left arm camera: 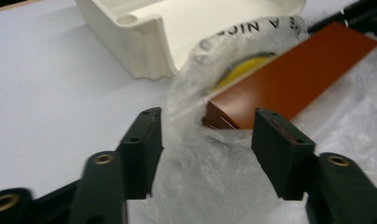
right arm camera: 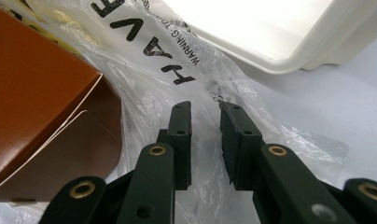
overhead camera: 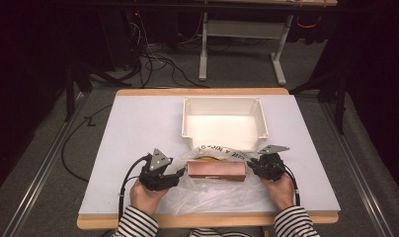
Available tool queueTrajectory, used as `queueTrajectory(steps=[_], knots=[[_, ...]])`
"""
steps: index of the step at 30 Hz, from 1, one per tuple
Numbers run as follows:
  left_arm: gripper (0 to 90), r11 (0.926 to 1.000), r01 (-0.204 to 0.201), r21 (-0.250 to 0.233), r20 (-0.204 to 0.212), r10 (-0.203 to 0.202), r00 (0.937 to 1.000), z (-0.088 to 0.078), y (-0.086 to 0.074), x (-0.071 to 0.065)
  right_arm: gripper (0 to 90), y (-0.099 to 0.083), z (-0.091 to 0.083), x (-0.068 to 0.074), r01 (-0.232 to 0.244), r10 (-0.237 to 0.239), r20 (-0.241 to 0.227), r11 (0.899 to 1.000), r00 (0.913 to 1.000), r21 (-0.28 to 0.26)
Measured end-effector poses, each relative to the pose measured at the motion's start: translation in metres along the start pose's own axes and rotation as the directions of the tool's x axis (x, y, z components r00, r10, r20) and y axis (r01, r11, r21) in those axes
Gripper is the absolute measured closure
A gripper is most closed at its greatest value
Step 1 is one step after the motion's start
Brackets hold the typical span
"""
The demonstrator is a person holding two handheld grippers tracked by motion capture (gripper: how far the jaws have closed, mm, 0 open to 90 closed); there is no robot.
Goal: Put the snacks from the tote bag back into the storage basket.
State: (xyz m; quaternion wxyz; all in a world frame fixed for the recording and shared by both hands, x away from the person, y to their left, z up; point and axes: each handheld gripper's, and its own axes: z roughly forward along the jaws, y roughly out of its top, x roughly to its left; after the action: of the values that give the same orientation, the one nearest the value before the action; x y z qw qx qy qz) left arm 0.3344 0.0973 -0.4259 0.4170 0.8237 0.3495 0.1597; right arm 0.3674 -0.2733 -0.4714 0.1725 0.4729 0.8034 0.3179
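Crinkled clear plastic bag point(overhead camera: 212, 190), printed lettering, around a smooth brown rectangular box point(overhead camera: 216, 170). Left gripper point(left arm camera: 205, 135): jaws wide apart, bag film and box end between them, unpinched. Right gripper point(right arm camera: 205, 114): jaws narrow, film between; grip unclear. White plastic tray point(overhead camera: 187, 123) beyond the fingertips.

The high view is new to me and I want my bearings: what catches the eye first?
A reddish-brown rectangular cardboard box lies on a crumpled clear plastic bag printed with black letters, near the table's front edge. Just behind it sits an empty white plastic bin. The left gripper and right gripper flank the box's two ends, the left one's jaws open.
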Motion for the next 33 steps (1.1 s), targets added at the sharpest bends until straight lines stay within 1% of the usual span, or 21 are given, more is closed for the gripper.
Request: queueTrajectory(steps=[3,4,5,6,8,10,11,12,13,14,15,16,17,19,22,24,25,26,28,30,33], knots=[[39.4,0.9990,-0.018,0.042,0.000,0.018,0.9998,0.004,-0.007,-0.005,74.5,0.000,0.000,0.000,0.001,-0.001,-0.002,1.000,1.0000,0.001],[43.0,0.9983,-0.021,0.054,-0.004,0.021,0.9998,0.006,-0.009,-0.005,74.5,0.000,0.000,0.000,0.001,-0.001,-0.002,1.000,1.0000,0.001],[47.8,0.9967,-0.020,0.079,-0.006,0.021,0.9998,0.008,-0.013,-0.004,74.5,0.000,0.000,0.000,0.003,-0.003,-0.002,1.000,1.0000,0.001],[59.1,0.9955,-0.019,0.092,0.004,0.018,0.9998,0.009,-0.014,-0.003,74.5,0.000,0.000,0.000,0.004,-0.004,-0.001,1.000,1.0000,0.001],[71.0,0.9931,-0.028,0.113,0.033,0.025,0.9992,0.011,-0.018,-0.002,74.5,0.000,0.000,0.000,0.004,-0.004,-0.002,1.000,1.0000,0.001],[84.5,0.9887,-0.052,0.141,0.018,0.050,0.9986,0.012,-0.022,-0.001,74.6,0.000,0.000,0.000,0.007,-0.007,0.000,1.000,1.0000,0.000],[89.0,0.9857,-0.058,0.158,0.003,0.059,0.9983,0.015,-0.024,0.001,74.6,0.000,0.000,0.000,0.010,-0.010,0.002,1.000,0.9999,0.002],[90.0,0.9803,-0.058,0.189,-0.019,0.063,0.9978,0.019,-0.026,0.004,74.7,0.000,0.000,0.000,0.016,-0.016,0.002,1.000,0.9999,0.002],[90.0,0.9731,-0.050,0.225,-0.037,0.060,0.9975,0.025,-0.030,0.008,74.7,0.000,0.000,0.000,0.015,-0.015,0.003,1.000,0.9999,0.003],[90.0,0.9713,-0.043,0.234,-0.040,0.054,0.9977,0.028,-0.033,0.011,74.6,0.000,0.000,0.000,0.019,-0.019,0.004,1.000,0.9998,0.002],[90.0,0.9755,-0.023,0.219,-0.036,0.032,0.9988,0.027,-0.034,0.015,74.6,0.000,0.000,0.000,0.021,-0.021,0.005,1.000,0.9998,0.002],[90.0,0.9752,-0.014,0.221,-0.057,0.027,0.9980,0.026,-0.034,0.016,74.4,-0.001,0.000,0.000,0.022,-0.022,0.007,1.000,0.9997,0.003],[90.0,0.9761,-0.014,0.217,-0.058,0.027,0.9979,0.024,-0.033,0.016,73.4,-0.001,-0.001,0.000,0.022,-0.022,0.009,1.000,0.9997,0.002],[89.6,0.9849,-0.017,0.172,-0.049,0.026,0.9984,0.017,-0.032,0.013,69.4,-0.001,-0.002,0.000,0.019,-0.019,0.014,1.000,0.9997,-0.001],[67.5,0.9977,0.012,0.067,-0.025,-0.011,0.9996,0.003,-0.023,0.009,64.6,-0.001,-0.012,0.004,0.003,-0.002,0.005,0.999,1.0000,-0.042],[58.2,0.9996,0.022,0.020,-0.019,-0.021,0.9996,-0.003,-0.015,0.006,63.3,-0.001,-0.020,0.006,-0.005,0.005,-0.002,0.998,1.0000,-0.066],[55.2,0.9996,0.024,0.011,-0.018,-0.024,0.9995,-0.003,-0.011,0.005,62.8,-0.002,-0.023,0.008,0.000,0.000,-0.002,0.997,1.0000,-0.074],[53.3,0.9996,0.027,0.006,-0.022,-0.027,0.9994,-0.002,-0.008,0.004,62.5,-0.002,-0.027,0.010,0.004,-0.004,-0.002,0.997,1.0000,-0.079],[52.1,0.9990,0.039,0.023,-0.039,-0.038,0.9985,0.004,-0.005,0.003,62.0,-0.004,-0.034,0.012,0.009,-0.010,-0.008,0.996,0.9999,-0.087],[52.2,0.9961,0.074,0.047,-0.050,-0.072,0.9962,0.013,-0.007,0.004,61.8,-0.008,-0.041,0.014,0.007,-0.008,-0.009,0.995,0.9999,-0.100],[52.1,0.9882,0.128,0.084,-0.048,-0.124,0.9911,0.026,-0.016,0.006,60.9,-0.015,-0.047,0.016,-0.002,0.001,-0.019,0.995,0.9998,-0.100]])
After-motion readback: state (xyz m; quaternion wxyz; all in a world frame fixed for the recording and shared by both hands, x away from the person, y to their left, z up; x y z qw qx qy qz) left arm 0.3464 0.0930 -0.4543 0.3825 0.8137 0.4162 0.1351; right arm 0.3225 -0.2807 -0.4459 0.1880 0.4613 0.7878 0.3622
